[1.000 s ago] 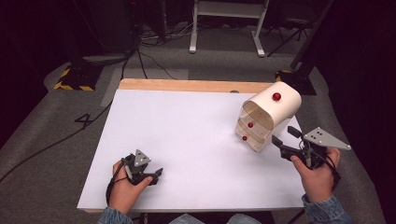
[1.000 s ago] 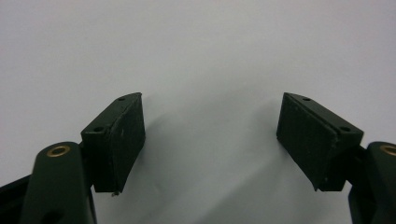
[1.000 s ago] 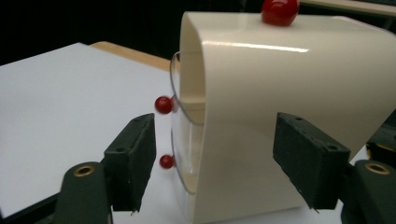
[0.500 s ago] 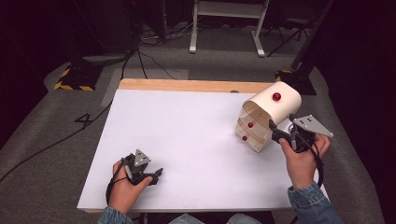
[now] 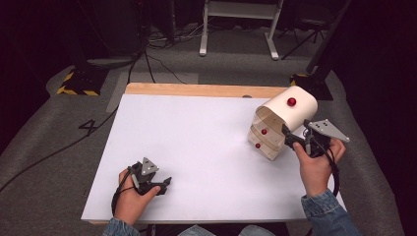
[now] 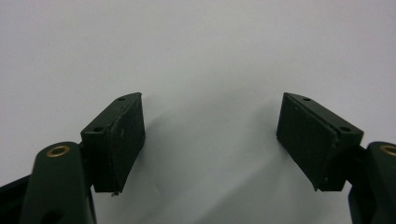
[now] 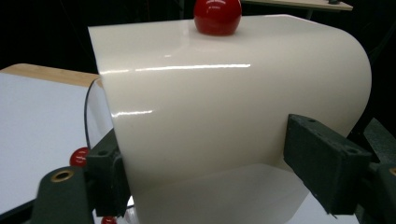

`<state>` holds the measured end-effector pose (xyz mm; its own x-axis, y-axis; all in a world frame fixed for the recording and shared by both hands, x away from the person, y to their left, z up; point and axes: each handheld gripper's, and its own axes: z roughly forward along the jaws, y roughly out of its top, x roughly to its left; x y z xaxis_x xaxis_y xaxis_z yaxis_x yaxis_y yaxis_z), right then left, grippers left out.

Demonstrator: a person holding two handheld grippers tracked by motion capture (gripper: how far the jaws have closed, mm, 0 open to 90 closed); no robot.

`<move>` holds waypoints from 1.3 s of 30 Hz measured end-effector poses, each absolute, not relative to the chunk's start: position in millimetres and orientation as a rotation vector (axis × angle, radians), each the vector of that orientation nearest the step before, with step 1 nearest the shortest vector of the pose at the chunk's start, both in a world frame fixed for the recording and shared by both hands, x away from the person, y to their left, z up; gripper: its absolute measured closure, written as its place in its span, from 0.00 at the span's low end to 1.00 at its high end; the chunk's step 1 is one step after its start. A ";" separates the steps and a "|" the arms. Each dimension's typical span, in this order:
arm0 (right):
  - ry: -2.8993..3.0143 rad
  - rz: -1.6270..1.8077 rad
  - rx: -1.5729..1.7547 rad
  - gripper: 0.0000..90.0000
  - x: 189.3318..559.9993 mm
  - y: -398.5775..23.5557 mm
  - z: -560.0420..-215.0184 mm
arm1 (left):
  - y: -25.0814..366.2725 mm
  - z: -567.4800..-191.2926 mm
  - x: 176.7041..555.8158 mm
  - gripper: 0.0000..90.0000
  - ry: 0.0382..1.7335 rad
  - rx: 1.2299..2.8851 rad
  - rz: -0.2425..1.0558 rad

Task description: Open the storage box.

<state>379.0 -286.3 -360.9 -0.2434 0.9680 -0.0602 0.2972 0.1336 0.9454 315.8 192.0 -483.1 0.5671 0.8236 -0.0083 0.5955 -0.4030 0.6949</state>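
A cream box with a rounded hood [image 5: 287,115] stands at the right of the white table [image 5: 196,132]. A red knob [image 5: 291,102] sits on its top, and two small red knobs [image 5: 264,132] show on the drawer fronts. My right gripper [image 5: 289,138] sits close against the box's near side. Its jaws have just been opening and stand wide, the pads pressing on nothing. In the right gripper view the hood [image 7: 224,107] and its red knob [image 7: 217,16] rise just beyond the right gripper [image 7: 210,172]. My left gripper [image 5: 164,184] rests open near the front left, with bare table between its jaws [image 6: 210,140].
A wooden strip [image 5: 196,90] runs along the table's far edge. Grey carpet surrounds the table. Behind it are a white stand [image 5: 236,29], a black-and-yellow striped base [image 5: 76,84] and loose cables on the floor.
My right hand has moved left, bringing its gripper from the table's right edge up against the box. The left hand has stayed where it was.
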 end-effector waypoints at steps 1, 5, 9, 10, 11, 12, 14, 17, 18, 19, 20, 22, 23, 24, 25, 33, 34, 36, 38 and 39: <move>1.663 1.142 1.242 0.25 378.4 -286.3 -360.1 | 191.7 -483.3 315.6 0.26 1.134 2.136 0.443; 1.643 1.148 1.234 0.27 376.5 -286.4 -358.3 | 191.8 -483.2 315.6 0.26 1.133 2.137 0.444; 1.549 1.099 1.205 0.27 374.0 -284.1 -356.8 | 191.9 -483.2 315.7 0.26 1.131 2.138 0.445; 1.537 1.097 1.211 0.27 374.6 -283.8 -357.1 | 191.6 -483.2 315.4 0.26 1.137 2.136 0.442; 1.537 1.105 1.224 0.27 375.7 -283.9 -357.6 | 191.8 -483.2 315.6 0.26 1.132 2.137 0.446; 1.540 1.109 1.237 0.28 377.3 -284.2 -358.5 | 191.8 -483.1 315.6 0.26 1.132 2.139 0.447; 1.567 1.109 1.250 0.31 379.5 -285.5 -359.9 | 191.7 -483.2 315.5 0.26 1.133 2.138 0.447; 1.571 1.025 1.235 0.46 377.4 -289.1 -358.2 | 191.8 -483.2 315.5 0.26 1.131 2.139 0.448; 1.577 1.020 1.234 0.48 376.9 -292.8 -358.0 | 192.1 -483.2 315.7 0.26 1.126 2.141 0.450; 1.580 1.026 1.244 0.51 376.5 -297.4 -357.8 | 192.1 -483.2 315.7 0.26 1.126 2.141 0.450; 1.583 1.018 1.256 0.55 375.6 -301.0 -357.0 | 191.6 -483.4 315.4 0.26 1.135 2.134 0.443; 1.585 1.009 1.260 0.58 375.1 -303.7 -356.5 | 191.6 -483.2 315.4 0.26 1.136 2.136 0.443; 1.583 0.991 1.266 0.65 374.0 -311.9 -356.0 | 191.4 -483.3 315.3 0.26 1.137 2.135 0.442; 1.578 0.984 1.270 0.68 373.3 -315.2 -356.2 | 191.6 -483.2 315.4 0.26 1.136 2.137 0.443; 1.577 0.984 1.269 0.70 372.5 -317.3 -356.3 | 191.5 -483.2 315.5 0.26 1.136 2.137 0.442; 1.567 1.063 1.234 0.86 367.1 -326.2 -361.5 | 191.8 -483.0 315.8 0.26 1.135 2.139 0.443; 1.574 1.078 1.222 0.87 367.2 -325.9 -361.9 | 191.8 -483.1 315.9 0.26 1.133 2.139 0.443; 1.592 1.118 1.197 0.88 367.5 -324.0 -362.3 | 191.6 -483.3 315.6 0.26 1.137 2.135 0.440; 1.599 1.145 1.185 0.89 367.8 -321.9 -362.0 | 191.9 -483.1 315.9 0.26 1.132 2.139 0.446; 1.610 1.187 1.156 0.89 367.6 -317.5 -360.9 | 192.1 -482.9 315.9 0.26 1.130 2.143 0.449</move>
<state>367.6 -317.5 -360.9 -0.2548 0.9633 -0.0843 0.2039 0.1388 0.9691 315.9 192.1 -482.9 0.5669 0.8238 -0.0055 0.5955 -0.4052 0.6937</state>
